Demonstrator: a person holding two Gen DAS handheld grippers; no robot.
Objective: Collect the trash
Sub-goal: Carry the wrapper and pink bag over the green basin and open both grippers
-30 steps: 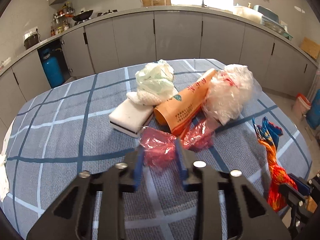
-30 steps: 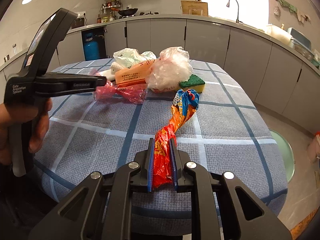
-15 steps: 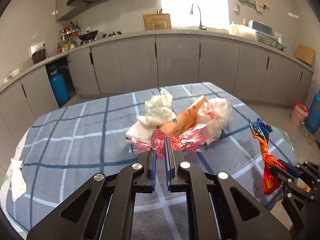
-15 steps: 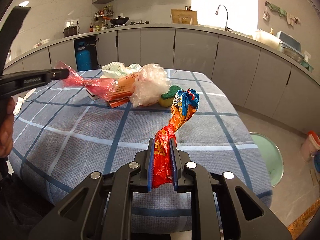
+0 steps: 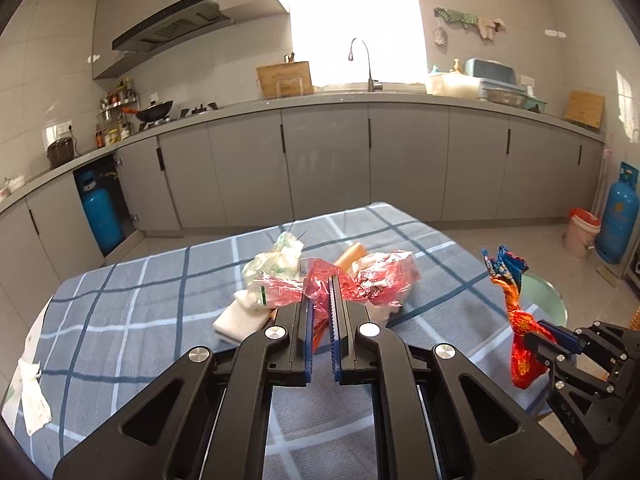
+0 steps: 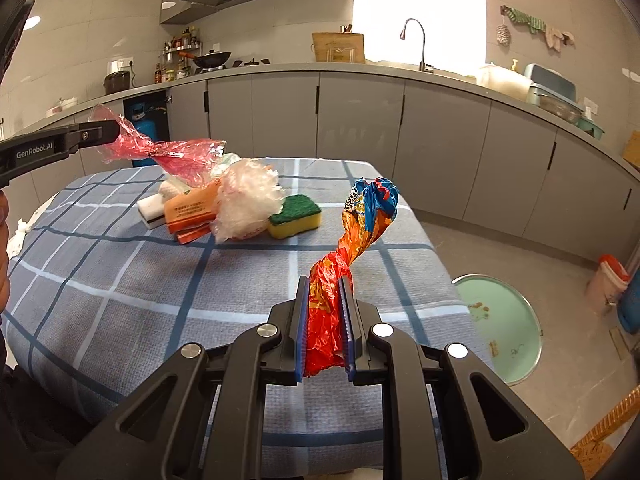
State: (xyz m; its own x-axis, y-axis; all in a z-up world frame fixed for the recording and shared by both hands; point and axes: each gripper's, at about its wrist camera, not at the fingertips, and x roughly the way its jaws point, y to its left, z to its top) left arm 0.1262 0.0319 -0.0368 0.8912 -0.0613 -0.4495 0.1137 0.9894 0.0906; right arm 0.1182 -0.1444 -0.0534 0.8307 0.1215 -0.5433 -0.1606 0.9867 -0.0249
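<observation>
Left gripper (image 5: 320,312): clamped on the red cellophane wrapper (image 5: 360,280), which is lifted clear of the counter (image 5: 140,320); from the right wrist view the wrapper (image 6: 168,156) hangs in the air above the pile, its long axis roughly level, running away from the fingertips.

Right gripper (image 6: 325,320): clamped on the orange and blue snack bag (image 6: 352,240), twisted into a rope; its long axis rises up and forward from the jaws, and the bag does not touch the counter.

Key relation: the green round bin (image 6: 500,320) sits on the floor just off the counter's right edge, below and to the right of the right gripper. The right hand looks nearer to it; the left would have to cross over the counter. That the bin is the drop point is my judgement.

Pile left on the counter: clear crumpled plastic bag (image 6: 248,200), orange paper packet (image 6: 192,212), white block sponge (image 6: 150,212), pale green plastic bag (image 5: 276,264), green and yellow sponge (image 6: 296,220), all close together or touching.

Counts: two grippers, two pieces of trash held, three loose wrappers or bags in the pile, two sponges, one white crumpled tissue (image 5: 34,396) at the counter's left edge.

Progress: both hands are loaded; nothing is seen dropped yet.
</observation>
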